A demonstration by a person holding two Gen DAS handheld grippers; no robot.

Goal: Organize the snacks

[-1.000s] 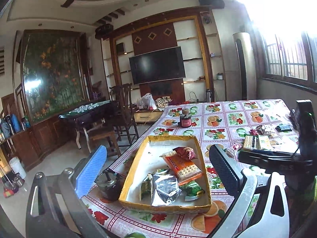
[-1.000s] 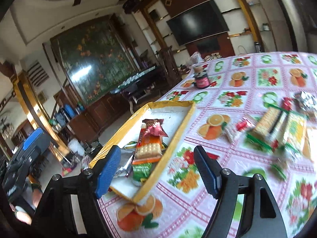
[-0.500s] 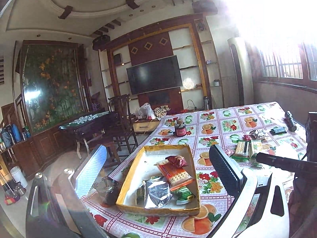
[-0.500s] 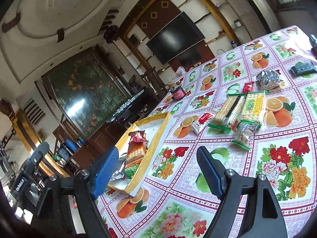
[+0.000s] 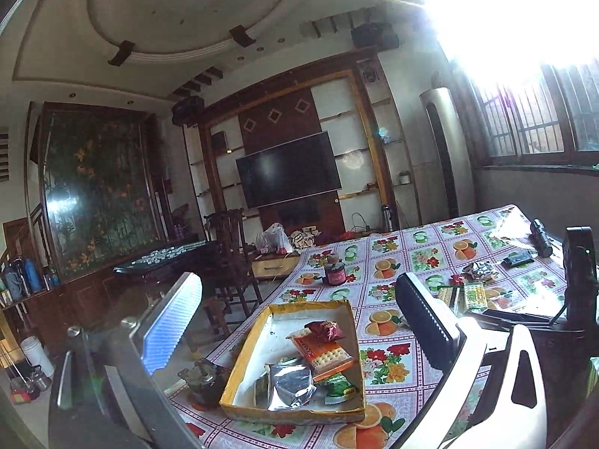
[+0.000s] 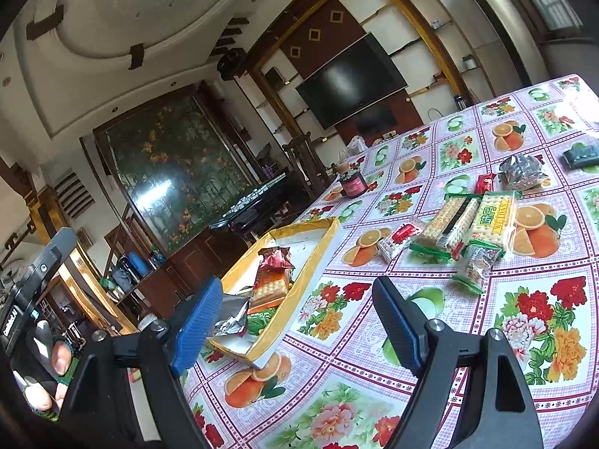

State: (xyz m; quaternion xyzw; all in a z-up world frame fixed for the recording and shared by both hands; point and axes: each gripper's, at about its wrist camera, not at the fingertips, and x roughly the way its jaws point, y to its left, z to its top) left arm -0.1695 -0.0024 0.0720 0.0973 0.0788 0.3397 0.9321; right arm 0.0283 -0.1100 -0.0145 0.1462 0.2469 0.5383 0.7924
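At the left, our left gripper (image 5: pixel 299 333) holds its jaws apart with nothing between them, looking level over the yellow-rimmed tray (image 5: pixel 258 336). Since a second ago this view has drawn back and risen a little, so the tray sits smaller and lower. In it lie a red sweet packet (image 5: pixel 325 330), an orange cracker pack (image 5: pixel 324 353) and a silver foil pouch (image 5: pixel 290 383); that part of the sorting looks done.

To the right, our right gripper (image 6: pixel 295 323) has just been opening its jaws, and they stand wide and empty. It has swung away from the tray (image 6: pixel 322 241) toward the loose snacks on the tablecloth (image 6: pixel 337 366). We judge the next pick comes from there.

The left view alone shows a dark metal object (image 5: pixel 204 381) touching the tray's left wall. The right view alone shows the remaining pile clearly: green cracker packs (image 6: pixel 471 220), a small clear packet (image 6: pixel 475 263), a red-and-white sweet (image 6: pixel 398 239) and crumpled foil (image 6: pixel 522 172).
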